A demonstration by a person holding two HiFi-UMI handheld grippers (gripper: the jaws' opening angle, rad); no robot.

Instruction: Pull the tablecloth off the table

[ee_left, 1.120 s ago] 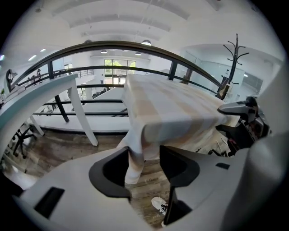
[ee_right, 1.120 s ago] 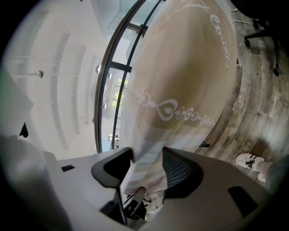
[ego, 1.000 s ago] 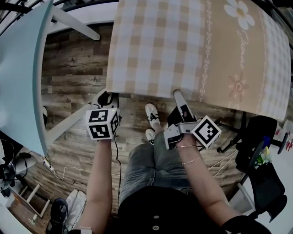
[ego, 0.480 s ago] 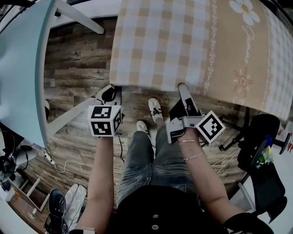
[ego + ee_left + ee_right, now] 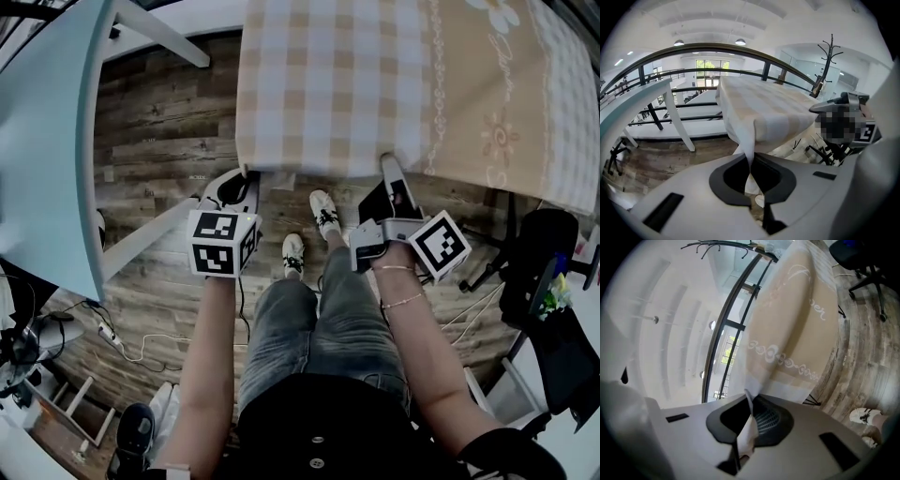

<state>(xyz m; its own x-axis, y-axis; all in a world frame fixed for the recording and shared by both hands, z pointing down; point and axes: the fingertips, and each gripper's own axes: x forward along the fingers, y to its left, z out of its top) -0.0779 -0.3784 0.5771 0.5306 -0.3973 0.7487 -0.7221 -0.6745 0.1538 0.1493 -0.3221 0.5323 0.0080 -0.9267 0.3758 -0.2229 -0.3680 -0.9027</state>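
Observation:
A beige checked tablecloth (image 5: 375,84) with flower print covers the table ahead of me, its near hem hanging over the edge. My left gripper (image 5: 246,178) is shut on the hem near the cloth's left corner; in the left gripper view the tablecloth (image 5: 764,112) narrows to a fold pinched between the jaws of the left gripper (image 5: 752,176). My right gripper (image 5: 392,167) is shut on the hem further right. The right gripper view shows the tablecloth (image 5: 797,333) edge clamped in the right gripper (image 5: 745,427).
A light blue table (image 5: 47,141) with white legs stands to my left. A black office chair (image 5: 544,281) sits at the right. The floor is wood planks (image 5: 150,150), with cables (image 5: 141,352) lying on it at lower left. My own legs and shoes (image 5: 323,211) are under the cloth's edge.
Both grippers moved forward up to the cloth's hanging hem and closed on it. The cloth has shifted slightly nearer in the head view.

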